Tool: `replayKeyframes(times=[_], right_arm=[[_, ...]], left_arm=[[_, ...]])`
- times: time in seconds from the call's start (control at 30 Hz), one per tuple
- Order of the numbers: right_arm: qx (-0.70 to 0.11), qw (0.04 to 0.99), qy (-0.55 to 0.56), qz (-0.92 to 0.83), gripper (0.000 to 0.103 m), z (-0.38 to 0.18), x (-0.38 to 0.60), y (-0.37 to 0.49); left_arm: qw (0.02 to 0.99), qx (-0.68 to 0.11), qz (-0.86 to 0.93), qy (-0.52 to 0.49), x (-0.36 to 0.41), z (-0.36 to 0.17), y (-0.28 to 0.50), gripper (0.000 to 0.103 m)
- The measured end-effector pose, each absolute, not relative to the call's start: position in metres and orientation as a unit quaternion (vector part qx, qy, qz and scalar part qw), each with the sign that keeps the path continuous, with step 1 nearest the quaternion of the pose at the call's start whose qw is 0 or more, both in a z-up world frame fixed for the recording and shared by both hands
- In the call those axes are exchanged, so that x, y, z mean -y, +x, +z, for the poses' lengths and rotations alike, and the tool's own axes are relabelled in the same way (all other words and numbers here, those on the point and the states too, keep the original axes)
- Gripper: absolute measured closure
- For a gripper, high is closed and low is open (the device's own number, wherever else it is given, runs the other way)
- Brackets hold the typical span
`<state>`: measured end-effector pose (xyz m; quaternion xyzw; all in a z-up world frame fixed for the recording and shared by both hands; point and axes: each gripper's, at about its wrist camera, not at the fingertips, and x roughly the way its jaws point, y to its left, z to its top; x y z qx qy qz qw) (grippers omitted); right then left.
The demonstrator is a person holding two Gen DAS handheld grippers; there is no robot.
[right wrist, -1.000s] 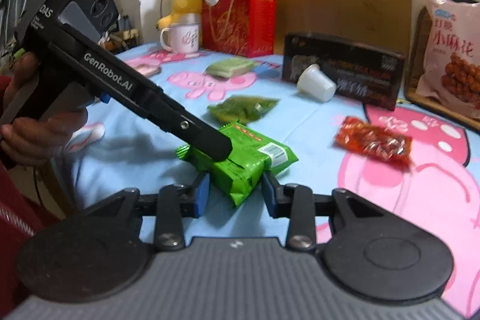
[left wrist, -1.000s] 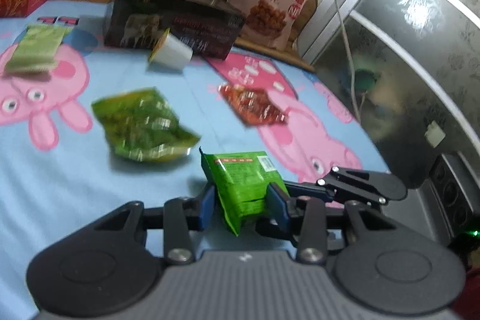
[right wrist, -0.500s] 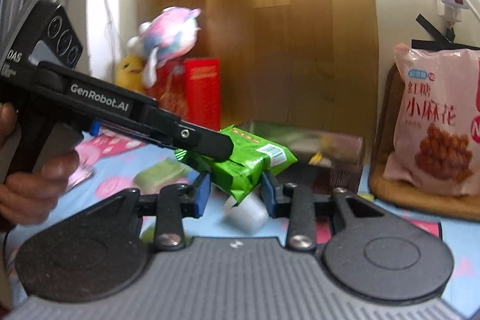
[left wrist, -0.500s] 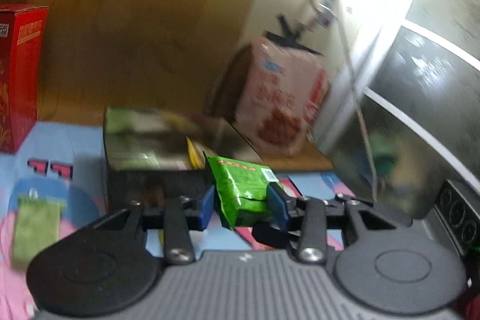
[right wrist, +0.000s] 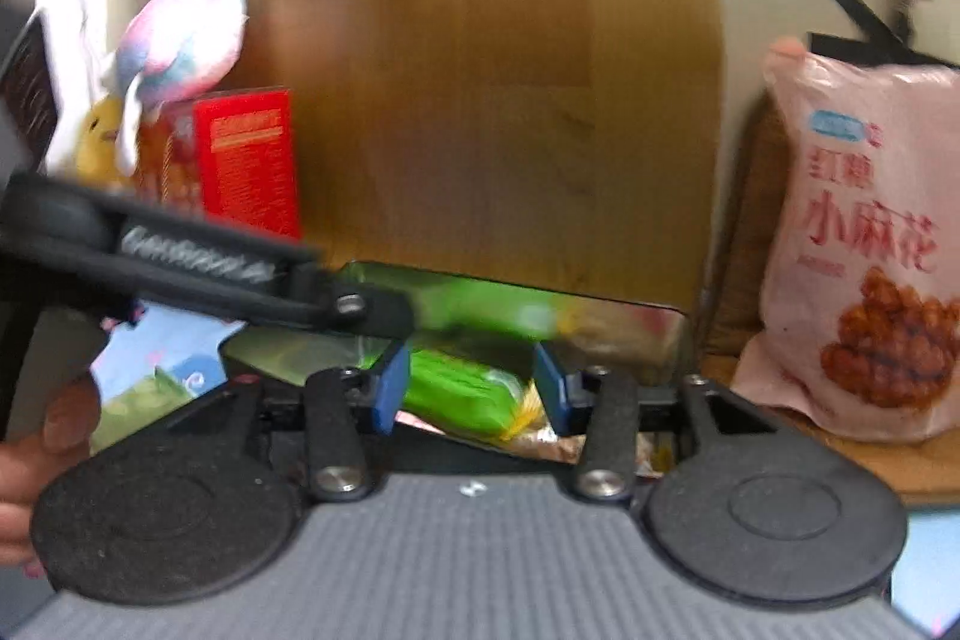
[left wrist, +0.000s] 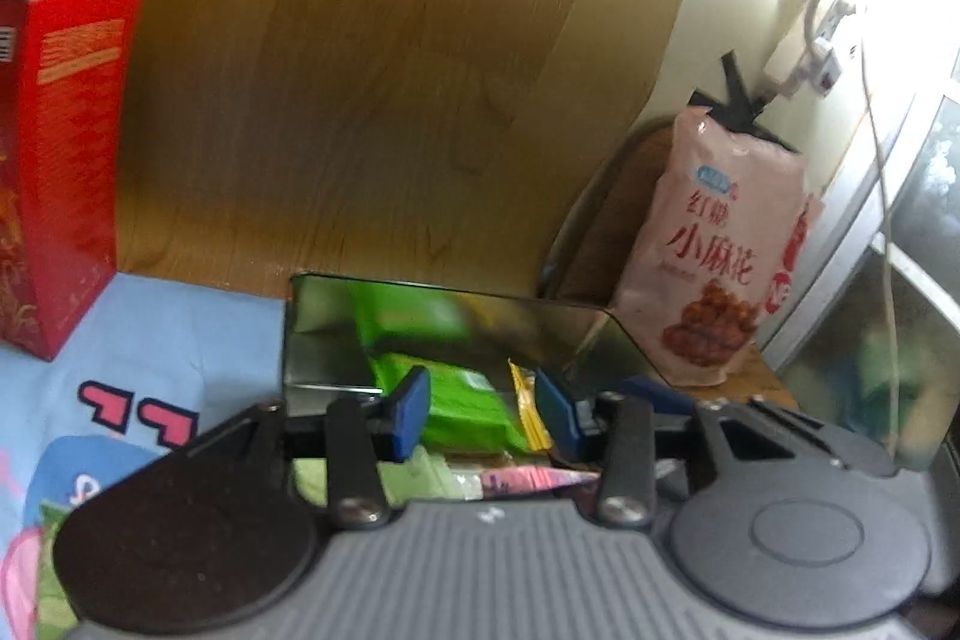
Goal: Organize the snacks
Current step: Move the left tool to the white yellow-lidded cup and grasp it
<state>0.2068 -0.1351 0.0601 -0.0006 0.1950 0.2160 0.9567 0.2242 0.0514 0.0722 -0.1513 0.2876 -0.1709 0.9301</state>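
Observation:
A green snack packet [left wrist: 462, 403] lies inside the open dark box [left wrist: 324, 328], among other snack packs; it also shows in the right wrist view [right wrist: 462, 388]. My left gripper [left wrist: 480, 412] hovers over the box with its blue pads spread wide on either side of the packet, not touching it. My right gripper [right wrist: 471, 388] is also open above the box [right wrist: 654, 334], pads apart around the packet. The left gripper's black body [right wrist: 198, 274] crosses the right wrist view at the left.
A red carton [left wrist: 57, 160] stands left of the box, with plush toys [right wrist: 180, 40] on it. A pink snack bag [left wrist: 720, 256] leans on a chair at the right. A wooden board [left wrist: 360, 70] stands behind. The blue cartoon cloth [left wrist: 150, 340] covers the table.
Both grippers carried the green packet from the table up and over the box. Both have opened, and the packet now lies in the box.

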Motion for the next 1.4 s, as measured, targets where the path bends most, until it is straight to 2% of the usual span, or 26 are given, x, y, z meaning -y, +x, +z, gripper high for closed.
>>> replayKeyframes(times=[0.17, 0.33, 0.47, 0.6, 0.63, 0.9, 0.97, 1.0, 1.1, 1.33, 1.4], right_arm=[[-0.198, 0.943, 0.081, 0.254, 0.054, 0.067, 0.169, 0.173], [-0.255, 0.922, 0.075, 0.283, 0.053, 0.044, 0.152, 0.156], [-0.300, 0.910, 0.084, 0.273, 0.035, 0.022, 0.133, 0.167], [-0.313, 0.906, 0.073, 0.274, 0.036, 0.012, 0.119, 0.173], [-0.314, 0.907, 0.061, 0.273, 0.044, 0.010, 0.116, 0.173], [-0.315, 0.912, 0.054, 0.258, 0.044, 0.012, 0.135, 0.158], [-0.315, 0.910, 0.052, 0.265, 0.044, 0.011, 0.137, 0.148], [-0.314, 0.909, 0.050, 0.269, 0.044, 0.012, 0.140, 0.139], [-0.305, 0.907, 0.039, 0.288, 0.044, 0.012, 0.149, 0.111], [-0.273, 0.901, -0.018, 0.336, 0.044, 0.011, 0.149, 0.044], [-0.262, 0.900, -0.041, 0.345, 0.043, 0.010, 0.143, 0.030]], left_arm=[[0.928, -0.270, -0.186, -0.176, -0.076, 0.075, 0.188, 0.064], [0.917, -0.291, -0.186, -0.200, -0.087, 0.055, 0.158, 0.064], [0.903, -0.313, -0.182, -0.231, -0.098, 0.035, 0.134, 0.064], [0.894, -0.330, -0.194, -0.232, -0.106, 0.023, 0.100, 0.064], [0.891, -0.333, -0.201, -0.235, -0.109, 0.021, 0.093, 0.064], [0.862, -0.358, -0.276, -0.229, -0.101, 0.010, 0.044, 0.064], [0.864, -0.372, -0.270, -0.206, -0.089, 0.003, 0.045, 0.065], [0.867, -0.374, -0.263, -0.199, -0.085, -0.001, 0.047, 0.069], [0.871, -0.369, -0.257, -0.199, -0.084, 0.001, 0.058, 0.070], [0.890, -0.367, -0.205, -0.175, -0.074, 0.006, 0.096, 0.070], [0.888, -0.371, -0.202, -0.184, -0.069, 0.011, 0.098, 0.065]])
